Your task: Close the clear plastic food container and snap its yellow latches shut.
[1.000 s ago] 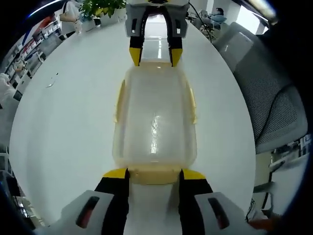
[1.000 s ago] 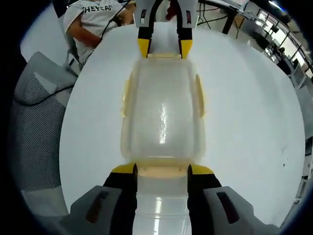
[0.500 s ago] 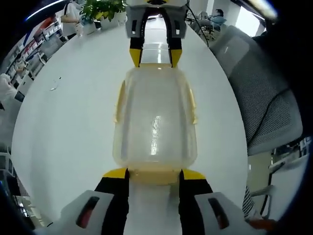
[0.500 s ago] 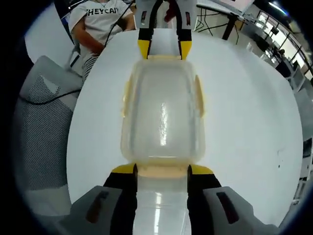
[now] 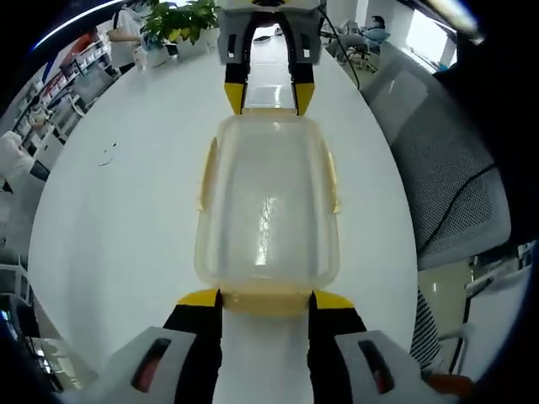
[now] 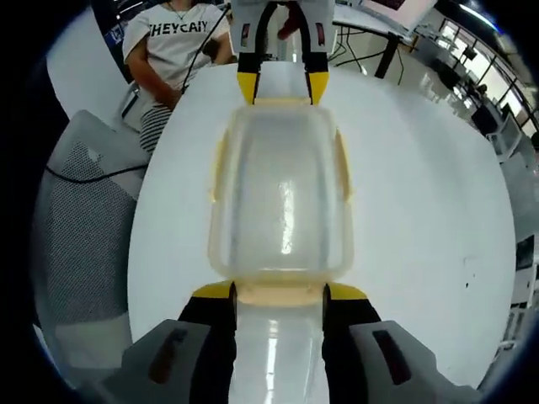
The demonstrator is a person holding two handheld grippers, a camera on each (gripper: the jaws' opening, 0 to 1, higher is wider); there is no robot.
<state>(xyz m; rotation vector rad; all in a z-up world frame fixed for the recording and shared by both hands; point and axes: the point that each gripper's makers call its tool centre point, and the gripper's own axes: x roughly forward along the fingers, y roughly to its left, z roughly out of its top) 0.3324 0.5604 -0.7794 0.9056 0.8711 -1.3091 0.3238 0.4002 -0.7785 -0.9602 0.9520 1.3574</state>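
Left gripper view: both grippers, left gripper (image 5: 265,300) and right gripper (image 5: 268,94), stand open, bracketing the container's (image 5: 267,206) end latches; press squarely, evenly.

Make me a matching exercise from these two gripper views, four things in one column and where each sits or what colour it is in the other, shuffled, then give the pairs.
Things:
1. clear plastic food container
2. potted plant
3. mesh office chair
4. side latches

Descriptions:
A. grey, beside the white table
B. yellow, along the long sides of the container
C. between the left gripper and the right gripper, one at each end
D. green, at the table's far edge

Pairs: 1-C, 2-D, 3-A, 4-B
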